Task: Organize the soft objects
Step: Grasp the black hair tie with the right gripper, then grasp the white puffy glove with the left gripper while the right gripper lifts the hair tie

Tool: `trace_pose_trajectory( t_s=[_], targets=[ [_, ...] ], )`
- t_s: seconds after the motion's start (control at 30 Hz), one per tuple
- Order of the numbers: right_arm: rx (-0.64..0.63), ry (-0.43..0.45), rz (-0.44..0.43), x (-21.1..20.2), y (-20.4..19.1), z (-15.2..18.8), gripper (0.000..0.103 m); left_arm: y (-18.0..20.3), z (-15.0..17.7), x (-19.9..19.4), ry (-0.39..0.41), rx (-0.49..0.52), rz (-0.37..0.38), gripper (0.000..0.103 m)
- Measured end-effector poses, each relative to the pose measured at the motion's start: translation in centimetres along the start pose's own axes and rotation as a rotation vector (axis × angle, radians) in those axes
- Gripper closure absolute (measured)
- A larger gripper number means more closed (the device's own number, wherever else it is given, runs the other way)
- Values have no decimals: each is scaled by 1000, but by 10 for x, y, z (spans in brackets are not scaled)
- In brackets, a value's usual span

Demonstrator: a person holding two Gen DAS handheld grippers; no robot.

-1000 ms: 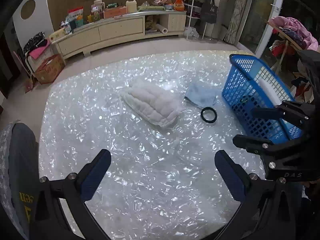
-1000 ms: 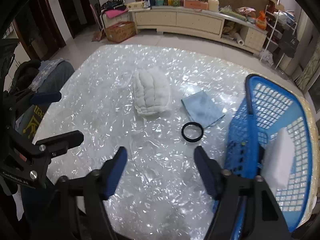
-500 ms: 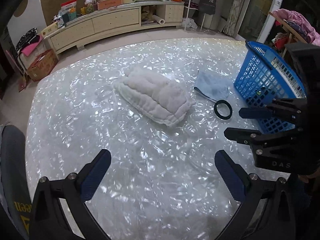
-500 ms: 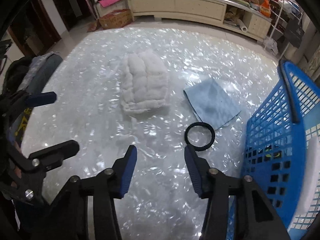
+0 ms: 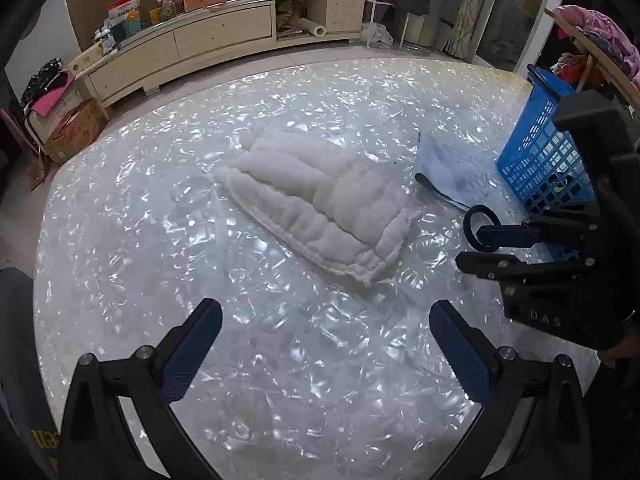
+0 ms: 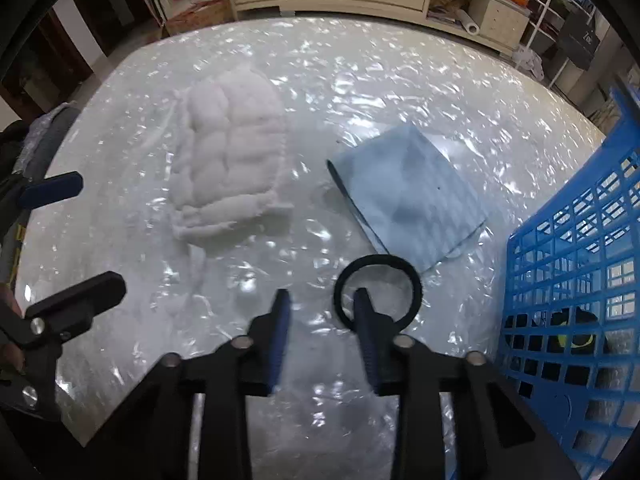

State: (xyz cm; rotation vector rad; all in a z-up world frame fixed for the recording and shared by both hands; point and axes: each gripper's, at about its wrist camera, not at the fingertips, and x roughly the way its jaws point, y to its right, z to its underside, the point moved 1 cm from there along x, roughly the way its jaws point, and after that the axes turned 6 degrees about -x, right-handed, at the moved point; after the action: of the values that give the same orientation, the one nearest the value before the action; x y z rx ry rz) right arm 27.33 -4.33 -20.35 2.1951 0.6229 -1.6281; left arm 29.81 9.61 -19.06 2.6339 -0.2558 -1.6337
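A white quilted pad (image 5: 320,208) (image 6: 232,168) lies mid-table. Right of it lies a light blue cloth (image 5: 452,168) (image 6: 404,196), with a black elastic ring (image 5: 468,224) (image 6: 378,259) at its near corner. A blue basket (image 5: 548,152) (image 6: 580,280) stands at the right. My right gripper (image 6: 320,300) (image 5: 470,247) is down at the ring with its jaws closing. One finger is inside the ring and the ring's left rim is between the pads, with a gap still showing. My left gripper (image 5: 324,312) (image 6: 80,236) hangs open over bare table, just short of the pad.
The round table (image 5: 160,240) has a shiny pearl-like top. A dark item with a yellow-green mark (image 6: 576,340) lies in the basket. A grey chair back (image 5: 16,320) is at the near left edge. A long cabinet (image 5: 224,36) and a cardboard box (image 5: 76,132) stand beyond.
Both grippers have come down and forward over the table. The right jaws have narrowed a lot and now straddle the ring's rim. The left jaws stay wide.
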Motion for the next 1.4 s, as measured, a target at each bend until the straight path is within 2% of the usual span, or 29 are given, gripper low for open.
trace_pose_trajectory(
  t_s=[0.2,0.43,0.53,0.83,1.0,1.13,1.2,1.3,1.4],
  targets=[
    [-12,4,12,-3,1,-1,98,0,-3,8,-24,7,30,0],
    [-21,11,25,0,-1,1,99,-2,-11,15,-54,32,81,0],
    [-5,12,23,-2,2,4,99,-4,-18,20,-30,60,79,0],
    [12,30,21,-9,5,4,99,-7,-42,61,-86,76,87,0],
    [20,48,7,-19,6,3,99,4,-46,70,-75,120,60,20],
    [22,59,5,-27,6,1,99,7,-47,70,-66,102,53,32],
    [27,62,-2,-30,6,1,99,9,-47,68,-60,106,69,58],
    [21,73,2,-39,4,1,99,12,-44,63,-71,107,97,73],
    [15,84,8,-47,3,1,99,17,-43,61,-72,117,93,84]
  ],
)
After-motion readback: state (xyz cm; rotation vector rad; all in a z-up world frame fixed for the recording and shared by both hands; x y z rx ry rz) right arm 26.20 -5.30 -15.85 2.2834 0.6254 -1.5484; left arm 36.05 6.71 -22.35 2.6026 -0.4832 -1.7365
